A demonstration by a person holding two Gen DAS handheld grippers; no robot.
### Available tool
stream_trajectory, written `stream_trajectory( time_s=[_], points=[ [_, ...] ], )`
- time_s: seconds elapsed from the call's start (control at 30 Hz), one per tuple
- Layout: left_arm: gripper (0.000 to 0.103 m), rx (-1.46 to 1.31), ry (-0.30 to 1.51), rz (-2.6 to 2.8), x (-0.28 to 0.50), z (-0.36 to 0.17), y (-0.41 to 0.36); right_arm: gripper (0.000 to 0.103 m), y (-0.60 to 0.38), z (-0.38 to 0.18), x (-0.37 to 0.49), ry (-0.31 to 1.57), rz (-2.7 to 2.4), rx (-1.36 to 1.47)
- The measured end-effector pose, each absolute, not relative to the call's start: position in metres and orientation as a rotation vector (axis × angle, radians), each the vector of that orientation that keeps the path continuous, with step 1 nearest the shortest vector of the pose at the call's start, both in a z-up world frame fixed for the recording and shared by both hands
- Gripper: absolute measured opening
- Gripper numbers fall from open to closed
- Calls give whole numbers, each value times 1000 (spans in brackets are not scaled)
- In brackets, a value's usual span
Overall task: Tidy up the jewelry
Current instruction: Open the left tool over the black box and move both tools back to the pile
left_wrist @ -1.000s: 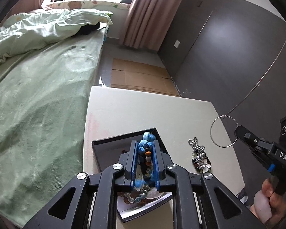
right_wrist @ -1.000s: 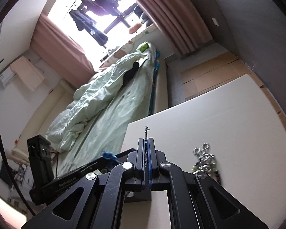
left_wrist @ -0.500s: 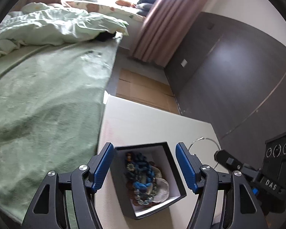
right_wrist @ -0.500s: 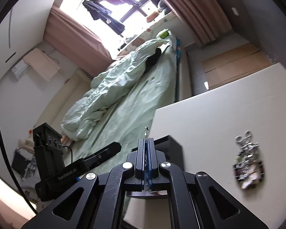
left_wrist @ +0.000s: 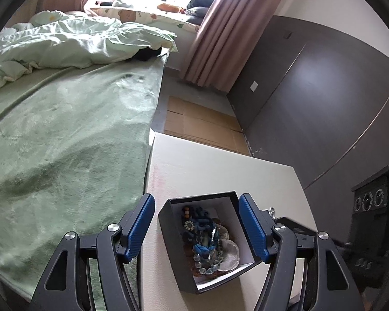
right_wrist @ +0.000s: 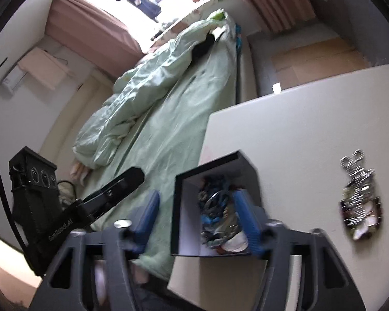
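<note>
**Left wrist view**
- Left gripper: jaws spread wide, nothing held; black frame, silver screws, blue ribbed pads.
- Position: hangs above the counter, one finger to each side of the box.
- Box: square, black matte outside, white smooth inside, lid off, sitting on the counter near its bed-side edge.
- Jewelry: heaped inside the box; blue braided cord, small wooden-looking beads, a daisy-shaped charm, a strand of clear faceted beads, a pale shell-like piece.
- Chain: a few silver links showing past the right-hand finger, on the counter just beside the box.
- Counter: cream, flat, matte, square-cornered.
- Bed: pale green fleecy blanket, crumpled quilt at the far end.
- Curtain: dusty pink, pleated.
- Writing: none readable here.

**Right wrist view**
- Right gripper: jaws parted wide, empty; blurred, blue pads on dark arms.
- Position: over the box, the right-hand pad at the box's right wall; contact cannot be told.
- Box contents: jewelry in blue, silver and white, blurred into a tangle.
- Loose pile: silver chain and light-and-dark pieces on the counter, well apart from the box, on the right.
- Left gripper: seen from the side, black; white lettering on its body looks like "GenRobot.AI", partly soft.
- Bed: same green cover, running up to the window.
</note>
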State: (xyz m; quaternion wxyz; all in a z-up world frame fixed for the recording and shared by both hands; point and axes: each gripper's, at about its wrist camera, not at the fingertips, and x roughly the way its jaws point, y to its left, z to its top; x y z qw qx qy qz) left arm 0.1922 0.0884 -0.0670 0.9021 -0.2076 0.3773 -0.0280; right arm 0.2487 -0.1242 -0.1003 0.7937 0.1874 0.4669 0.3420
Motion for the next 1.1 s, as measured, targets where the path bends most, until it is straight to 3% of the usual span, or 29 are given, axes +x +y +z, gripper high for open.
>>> stream_trajectory(
  time_s=[0.57, 0.67, 0.83, 0.97, 1.1],
  points=[
    [71, -328, 798, -136, 191, -57, 42, 64, -209, -81, 244, 976, 626, 395],
    [71, -291, 804, -155, 191, -56, 28, 78, -226, -81, 243, 986, 604, 399],
    [71, -278, 829, -209, 196, -57, 8, 79, -250, -81, 243, 990, 580, 397],
    [71, -234, 866, -250, 203, -58, -11, 98, -264, -86, 243, 1013, 555, 390],
    [71, -204, 902, -284, 210, -59, -31, 101, -277, -89, 245, 1023, 514, 400]
  ],
)
